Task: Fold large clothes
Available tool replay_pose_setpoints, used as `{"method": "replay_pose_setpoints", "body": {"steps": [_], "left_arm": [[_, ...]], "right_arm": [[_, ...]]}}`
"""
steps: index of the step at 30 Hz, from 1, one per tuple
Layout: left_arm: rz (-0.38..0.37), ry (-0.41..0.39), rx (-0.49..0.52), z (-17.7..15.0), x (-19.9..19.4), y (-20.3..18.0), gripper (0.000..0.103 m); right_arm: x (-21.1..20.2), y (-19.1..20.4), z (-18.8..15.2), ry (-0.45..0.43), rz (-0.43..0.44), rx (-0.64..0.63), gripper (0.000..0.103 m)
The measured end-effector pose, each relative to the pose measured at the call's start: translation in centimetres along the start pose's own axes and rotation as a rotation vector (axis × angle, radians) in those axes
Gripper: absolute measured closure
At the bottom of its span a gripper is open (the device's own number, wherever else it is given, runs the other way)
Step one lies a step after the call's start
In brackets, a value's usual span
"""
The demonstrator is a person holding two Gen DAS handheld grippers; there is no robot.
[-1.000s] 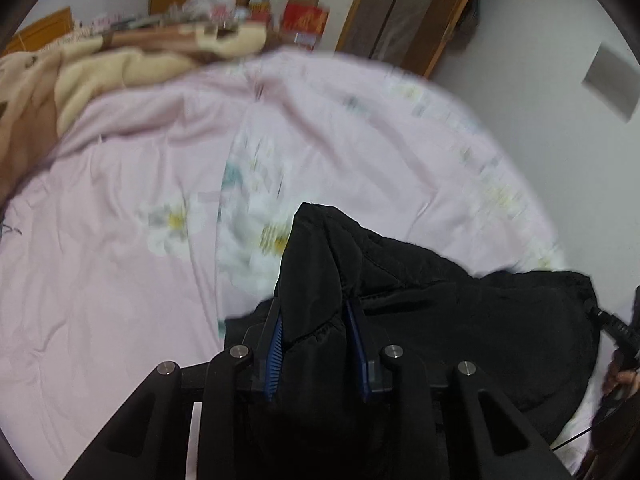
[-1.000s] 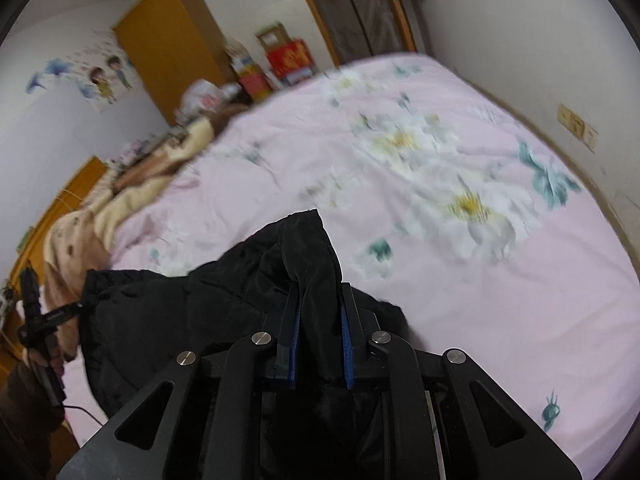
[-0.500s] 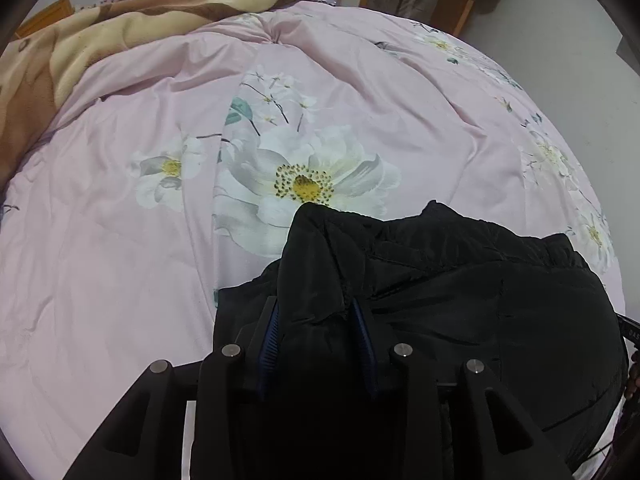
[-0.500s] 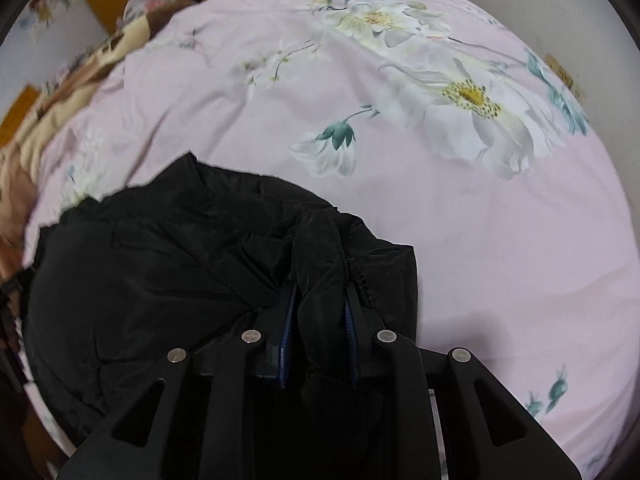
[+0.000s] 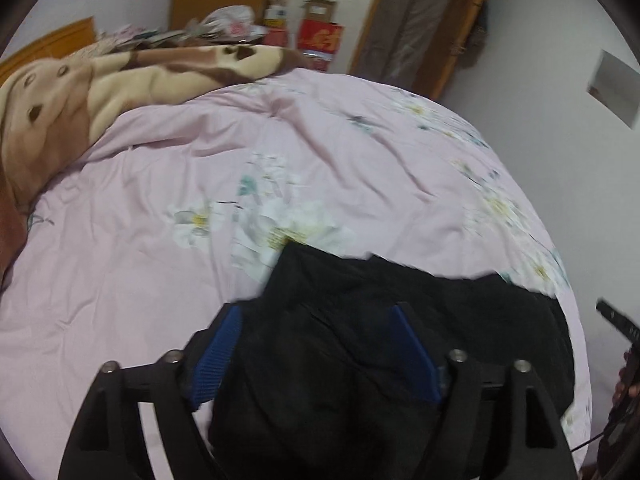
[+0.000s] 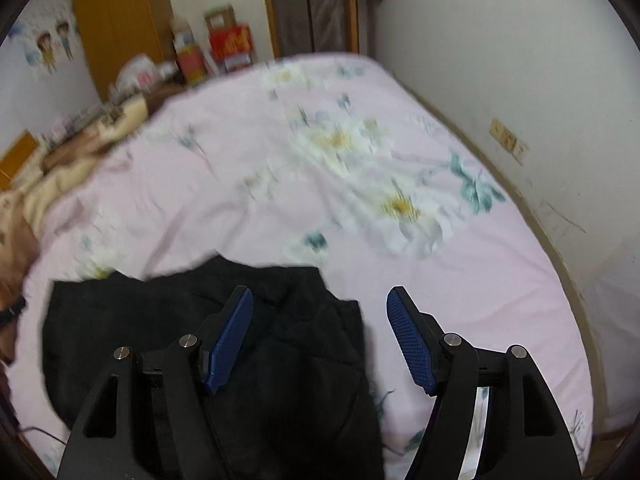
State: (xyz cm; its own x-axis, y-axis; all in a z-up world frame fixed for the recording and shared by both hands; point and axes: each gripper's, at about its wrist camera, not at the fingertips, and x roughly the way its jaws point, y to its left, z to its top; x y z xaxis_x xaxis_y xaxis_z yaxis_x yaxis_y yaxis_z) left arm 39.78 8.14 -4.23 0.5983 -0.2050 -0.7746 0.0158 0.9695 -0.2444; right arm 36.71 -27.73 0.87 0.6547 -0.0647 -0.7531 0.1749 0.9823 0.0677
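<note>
A black padded jacket [image 5: 360,344] lies folded in a soft, puffy heap on the near part of the bed, its matte fabric creased into shallow ridges and its far edge running in an uneven line across the sheet. In the right wrist view the same jacket [image 6: 192,320] shows a squared corner at its right side.

The left claw [image 5: 316,344] hangs over the jacket with its jaws opening; the ribbed blue pads [image 5: 218,354] stand clear on either side and do not press the cloth below. The right claw [image 6: 320,336] is opening too, its left pad above the jacket's edge and its right pad [image 6: 408,340] (knurled in a fine diamond grid) above bare sheet; nothing is gripped.

The bed sheet [image 5: 140,264] is pale pink cotton-like cloth, wrinkled, printed with large white flowers and teal leaves. A fleecy tan and brown blanket [image 5: 100,84] is bunched at the far left corner. Beyond stand an orange wooden wardrobe [image 6: 120,24], red boxes [image 5: 320,38] and a wood-framed door [image 5: 420,28]. The wall is white.
</note>
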Motion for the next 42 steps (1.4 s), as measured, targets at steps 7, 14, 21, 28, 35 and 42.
{"method": "replay_pose_setpoints", "body": {"steps": [7, 14, 21, 28, 35, 42], "left_arm": [[-0.026, 0.103, 0.052, -4.6, 2.6, -5.4, 0.024], [0.048, 0.129, 0.081, -7.5, 7.4, -7.3, 0.02], [0.048, 0.182, 0.082, -8.8, 11.2, -6.4, 0.017], [0.039, 0.209, 0.065, -9.3, 13.0, -6.0, 0.018], [0.028, 0.172, 0.064, -9.0, 11.0, -6.1, 0.017], [0.091, 0.088, 0.089, -9.3, 5.5, -4.6, 0.018]], "right_arm": [[0.4, 6.3, -4.4, 0.053, 0.121, -0.153, 0.033], [5.8, 7.5, -7.9, 0.145, 0.072, -0.175, 0.033], [10.3, 6.4, -9.4, 0.247, 0.074, -0.143, 0.032], [12.5, 6.3, -10.4, 0.304, 0.05, -0.139, 0.031], [11.1, 5.7, -10.1, 0.276, 0.06, -0.117, 0.031], [3.9, 3.5, -9.2, 0.117, 0.078, -0.136, 0.031]]}}
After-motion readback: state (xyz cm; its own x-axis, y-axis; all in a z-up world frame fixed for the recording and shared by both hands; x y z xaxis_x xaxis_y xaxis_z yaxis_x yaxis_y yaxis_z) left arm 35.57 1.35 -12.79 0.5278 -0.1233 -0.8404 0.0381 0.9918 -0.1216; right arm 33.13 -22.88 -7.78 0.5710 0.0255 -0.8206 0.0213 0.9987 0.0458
